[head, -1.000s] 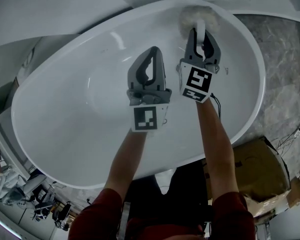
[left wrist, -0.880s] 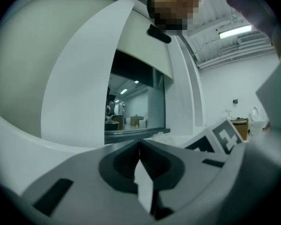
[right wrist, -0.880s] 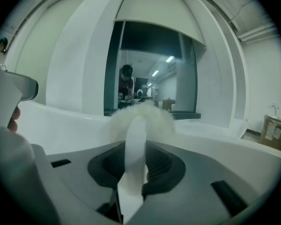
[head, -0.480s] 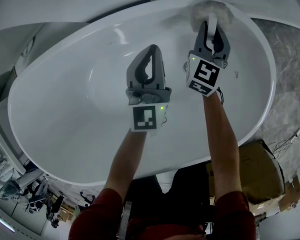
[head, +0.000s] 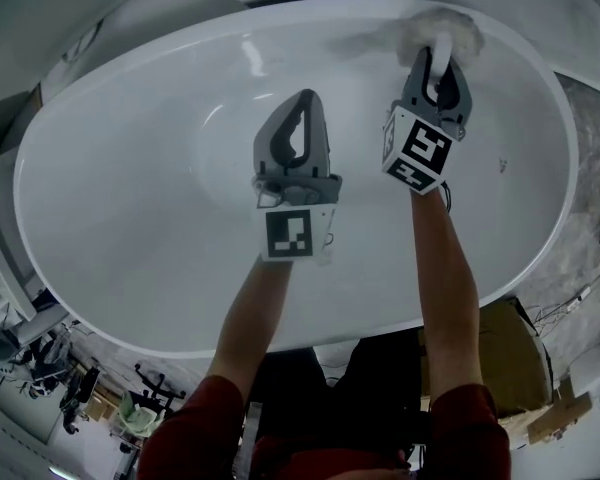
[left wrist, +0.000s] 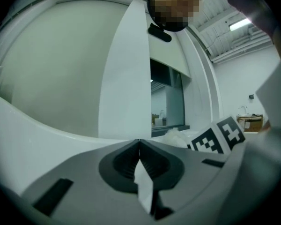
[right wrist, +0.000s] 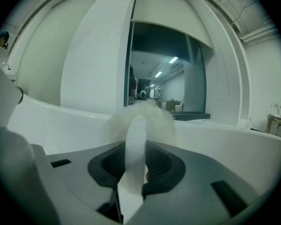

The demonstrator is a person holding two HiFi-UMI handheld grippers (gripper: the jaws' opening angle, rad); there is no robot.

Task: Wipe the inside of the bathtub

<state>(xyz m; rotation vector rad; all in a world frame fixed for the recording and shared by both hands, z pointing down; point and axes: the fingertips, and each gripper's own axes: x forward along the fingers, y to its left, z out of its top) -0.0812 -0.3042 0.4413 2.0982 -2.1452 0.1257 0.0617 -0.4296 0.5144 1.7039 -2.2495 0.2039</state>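
Note:
The white oval bathtub [head: 130,258] fills the head view. My right gripper [head: 438,56] is shut on the white handle [right wrist: 135,139] of a fluffy white duster [head: 442,26], and the duster's head [right wrist: 152,117] presses against the tub's far wall just under the rim. My left gripper [head: 301,100] hovers over the middle of the tub, left of the right one and well clear of the duster. Its jaws are shut, tips together [left wrist: 139,142], with only a white sliver showing in the gap behind them. The tub's curved wall [left wrist: 23,130] rises ahead of it.
A brown cardboard box [head: 512,340] stands on the floor near the tub's near right side. Grey mottled flooring [head: 592,158] lies at the right. Equipment and clutter [head: 50,363] sit at the lower left. A white column and a dark window [right wrist: 164,64] stand beyond the far rim.
The right gripper has slid the duster to the right along the tub's far wall. The left gripper has stayed shut over the middle of the tub.

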